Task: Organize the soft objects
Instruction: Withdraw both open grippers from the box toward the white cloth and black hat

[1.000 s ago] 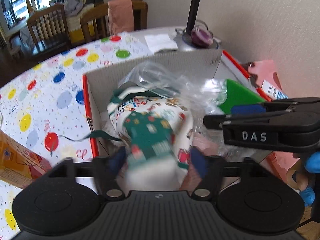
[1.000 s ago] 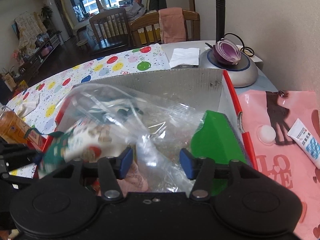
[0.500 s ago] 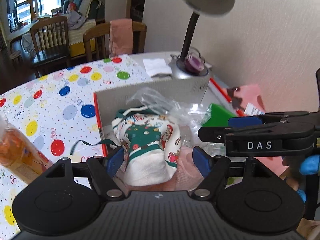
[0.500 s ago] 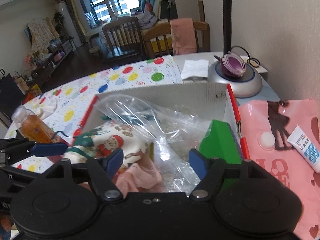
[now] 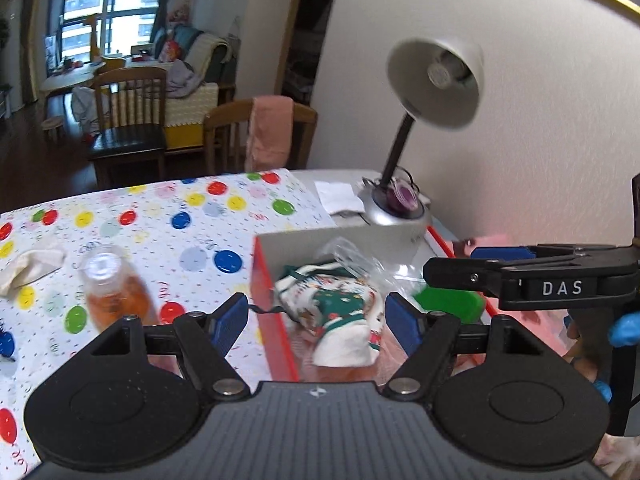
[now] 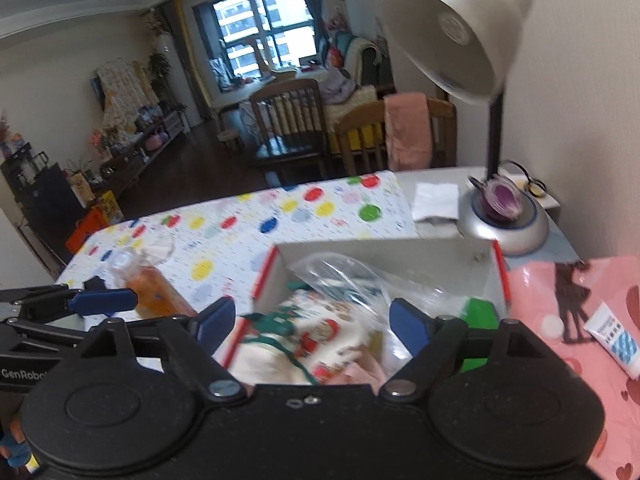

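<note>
1. Cardboard box (image 6: 360,254) with red edges sits on a table covered by a white cloth with coloured dots (image 5: 192,220); it is open at the top
2. Inside the box lies a rolled cream Christmas sock (image 5: 340,316) with green and red figures, next to a crumpled clear plastic bag (image 6: 340,276), a green sponge-like block (image 5: 448,304) and a bit of pink cloth (image 6: 364,372)
3. Left gripper (image 5: 316,322) hovers above the box's near left edge — its blue-padded jaws stand wide apart and hold nothing; the sock lies in the box below them, untouched
4. Right gripper (image 6: 310,324) hovers above the box too; its jaws have just been opening and are now spread wide, with nothing clamped between them
5. An orange-filled clear bottle (image 5: 112,292) stands on the cloth just left of the box
6. Behind the box, a silver desk lamp (image 6: 460,32) leans over the table, with half a purple onion (image 6: 502,200) resting on its base
7. To the right lies a pink heart-printed bag (image 6: 560,300) with a small white tube (image 6: 612,340) on it — well apart from the sock
</note>
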A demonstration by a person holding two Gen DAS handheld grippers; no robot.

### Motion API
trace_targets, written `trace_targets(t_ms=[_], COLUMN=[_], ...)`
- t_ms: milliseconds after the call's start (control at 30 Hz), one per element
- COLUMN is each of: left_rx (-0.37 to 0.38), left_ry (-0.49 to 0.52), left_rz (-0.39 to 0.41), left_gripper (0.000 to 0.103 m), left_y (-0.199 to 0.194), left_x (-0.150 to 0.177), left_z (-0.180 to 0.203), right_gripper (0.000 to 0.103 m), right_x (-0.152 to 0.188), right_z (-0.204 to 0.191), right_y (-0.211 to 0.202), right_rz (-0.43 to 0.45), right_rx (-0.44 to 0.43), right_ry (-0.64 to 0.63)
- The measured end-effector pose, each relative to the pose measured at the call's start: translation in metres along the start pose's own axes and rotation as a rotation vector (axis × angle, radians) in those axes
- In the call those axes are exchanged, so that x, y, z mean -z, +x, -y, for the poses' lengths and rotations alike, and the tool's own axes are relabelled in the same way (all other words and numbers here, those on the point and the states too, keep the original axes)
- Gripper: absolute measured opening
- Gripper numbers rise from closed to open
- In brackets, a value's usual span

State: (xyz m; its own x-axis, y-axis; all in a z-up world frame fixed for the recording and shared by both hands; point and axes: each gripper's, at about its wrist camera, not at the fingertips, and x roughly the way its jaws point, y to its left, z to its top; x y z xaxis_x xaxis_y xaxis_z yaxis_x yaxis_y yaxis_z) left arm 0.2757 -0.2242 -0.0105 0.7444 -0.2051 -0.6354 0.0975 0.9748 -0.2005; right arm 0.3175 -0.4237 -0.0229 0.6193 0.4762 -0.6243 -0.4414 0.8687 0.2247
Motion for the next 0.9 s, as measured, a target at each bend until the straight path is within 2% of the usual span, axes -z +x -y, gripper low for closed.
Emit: trace_targets(t_ms=[167,267,367,533,633,700,900], left_rx=[-0.053,-0.086,-0.11,-0.155,-0.178,-0.194,-0.216], left_ry=[-0.045,-0.083,-0.105,-0.117,-0.125,-0.128,-0.14], left_rz=[0.058,0.081,0.099,0.095,0.093,0.093,0.076], left_gripper=[0.075,0.083,0.083,0.083,0.083,0.086,0.088], left_y=[-0.03,-0.045,-0.06,-0.082,-0.093,-0.1,-0.112], left_x=[0.002,0.003,0.006,0.012,0.014,0.017,0.021], left_z=[-0.03,-0.055,-0.081,-0.126,-0.153,-0.172,-0.231], right_gripper=[0.087,0.088,0.089,0.091,0.095,0.096,0.098], right_x=[-0.008,-0.011,-0.016,-0.022,-0.026,-0.028,-0.03], right_z=[-0.033,-0.058,-0.085,-0.133,-0.163,-0.182,-0.239], right_y=[-0.003,0.0,0.007,0.024,0.036,0.045,0.076], right_rz=[0.026,0.028,0.019,-0.001,-0.013,-0.023,-0.06], right_rx=[-0.033,-0.05,-0.07,-0.099,-0.117,-0.134,-0.156], right_ry=[-0.019,-0.042,-0.067,-0.094,-0.105,-0.117,-0.155])
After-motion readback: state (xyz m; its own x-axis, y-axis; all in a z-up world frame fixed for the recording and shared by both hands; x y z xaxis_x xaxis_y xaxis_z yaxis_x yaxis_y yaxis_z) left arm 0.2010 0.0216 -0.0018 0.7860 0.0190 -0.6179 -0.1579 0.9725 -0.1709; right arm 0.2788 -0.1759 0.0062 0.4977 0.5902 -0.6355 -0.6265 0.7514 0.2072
